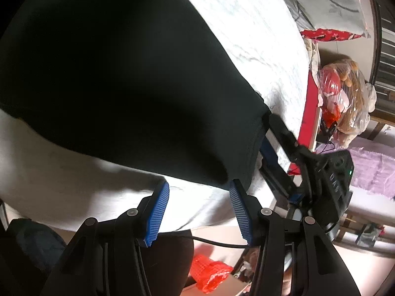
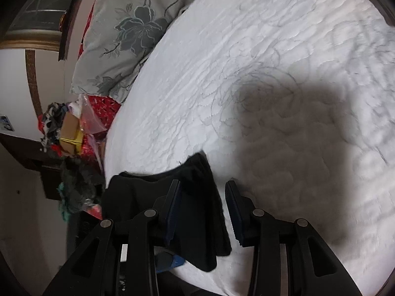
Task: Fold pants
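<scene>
black pants [image 1: 118, 81] spread on bed [image 1: 259, 37], hem edge just ahead of left tongs [image 1: 198, 192] and right tongs [image 2: 201, 185]; both open, gripping nothing.

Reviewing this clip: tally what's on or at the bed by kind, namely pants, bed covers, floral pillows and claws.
Black pants: 1
White quilted bed cover: 1
Grey floral pillow: 1
Claws: 2, the left claw and the right claw, both open, neither pinching cloth
Total: 5
</scene>
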### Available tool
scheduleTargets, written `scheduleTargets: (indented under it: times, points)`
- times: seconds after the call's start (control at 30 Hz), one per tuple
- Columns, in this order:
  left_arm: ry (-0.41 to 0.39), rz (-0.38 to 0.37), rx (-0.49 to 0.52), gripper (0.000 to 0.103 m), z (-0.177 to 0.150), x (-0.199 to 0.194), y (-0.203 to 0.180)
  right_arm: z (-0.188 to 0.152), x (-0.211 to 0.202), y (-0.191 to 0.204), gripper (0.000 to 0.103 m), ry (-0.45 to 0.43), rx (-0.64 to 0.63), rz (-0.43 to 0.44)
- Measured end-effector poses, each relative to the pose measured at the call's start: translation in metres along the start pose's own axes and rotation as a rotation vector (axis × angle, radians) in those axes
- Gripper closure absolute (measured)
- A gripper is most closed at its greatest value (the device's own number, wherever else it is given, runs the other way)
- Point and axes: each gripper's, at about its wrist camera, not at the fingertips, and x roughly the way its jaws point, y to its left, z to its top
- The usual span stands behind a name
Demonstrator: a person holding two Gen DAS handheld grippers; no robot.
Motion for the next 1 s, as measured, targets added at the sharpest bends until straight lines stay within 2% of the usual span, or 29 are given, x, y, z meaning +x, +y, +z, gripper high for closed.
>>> scheduleTargets:
  times: [0.3, 0.4, 0.47, 0.57, 0.7, 0.97, 1.0]
  points:
    - [-0.036, 0.007, 0.045, 0.053, -0.012, 0.023, -0.015, 0.022, 0.001, -0.007, 0.066, 0.111, -0.008, 0.029]
    - [-0.06, 0.005, 0.038, 0.048, -0.018, 0.024, -0.016, 0.029, 0.008, -0.009, 0.066, 0.152, -0.02, 0.05]
    - [-0.066, -0.01, 0.037, 0.048, -0.021, 0.025, -0.015, 0.035, 0.016, -0.007, 0.066, 0.186, -0.032, 0.073]
    - [-0.078, -0.009, 0.044, 0.042, -0.026, 0.029, -0.019, 0.043, 0.031, -0.001, 0.065, 0.248, -0.067, 0.114]
    - [-0.099, 0.009, 0.078, 0.038, -0.033, 0.032, -0.025, 0.05, 0.05, 0.009, 0.064, 0.338, -0.123, 0.184]
    - [-0.121, 0.031, 0.106, 0.038, -0.04, 0.033, -0.037, 0.057, 0.053, 0.005, 0.074, 0.412, -0.18, 0.224]
    - [-0.124, 0.036, 0.112, 0.042, -0.042, 0.033, -0.039, 0.057, 0.053, 0.004, 0.074, 0.415, -0.177, 0.226]
